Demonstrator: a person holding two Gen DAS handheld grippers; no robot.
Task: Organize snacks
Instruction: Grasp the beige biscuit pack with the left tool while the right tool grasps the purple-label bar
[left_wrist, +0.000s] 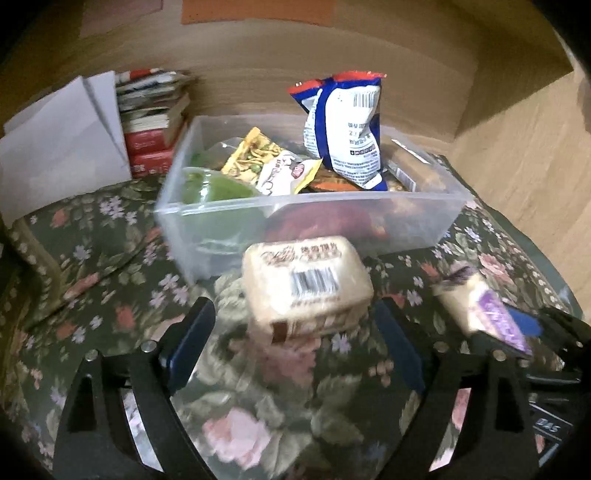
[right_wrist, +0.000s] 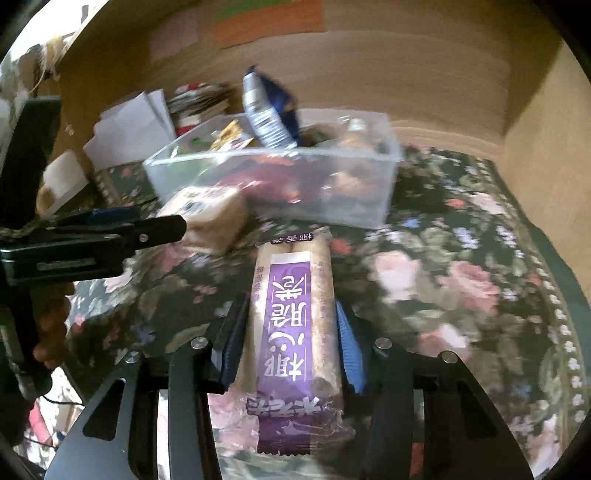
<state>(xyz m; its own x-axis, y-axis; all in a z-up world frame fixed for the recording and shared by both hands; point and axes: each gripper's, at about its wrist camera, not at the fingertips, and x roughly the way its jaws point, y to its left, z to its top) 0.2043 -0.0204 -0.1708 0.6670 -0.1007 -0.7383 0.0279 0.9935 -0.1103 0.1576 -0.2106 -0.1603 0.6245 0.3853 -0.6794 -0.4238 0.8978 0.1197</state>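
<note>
- Purple bar (right_wrist: 295, 332): long wrapped snack, pinched between the right gripper (right_wrist: 291, 332) jaws, carried above the floral cloth (right_wrist: 461, 280). Also seen at the right edge of the left view (left_wrist: 484, 314).
- Long axis runs along the fingers, straight ahead toward the bin (right_wrist: 369, 206); far end points at the bin's near wall, near end with the crimped seal sits back in the gripper throat.
- Tan pack (left_wrist: 308, 284): blocky, barcode up, just ahead of the left gripper (left_wrist: 295, 332), near the bin front. Left jaws spread wide, touching nothing; the pack looks blurred, and whether it rests on the cloth or is mid-air cannot be told.
- Bin: clear plastic, already crowded; a blue-white bag (left_wrist: 343, 129) stands upright above the rim, yellow packet (left_wrist: 255, 155) and green item (left_wrist: 210, 188) beside it.
- Risk: the bar is held by its sides only, the wrapper is slick, and it could slide forward out of the jaws if tilted nose-down.
- Risk: the bar's leading end could hit the bin's near wall if not lifted over the rim, shoving the light bin across the cloth.
- Risk: dropping it in could tip the upright bag, since little free room shows.
- Risk: the two grippers sit near each other; the left fingers (right_wrist: 155, 225) could clip the bar.
</note>
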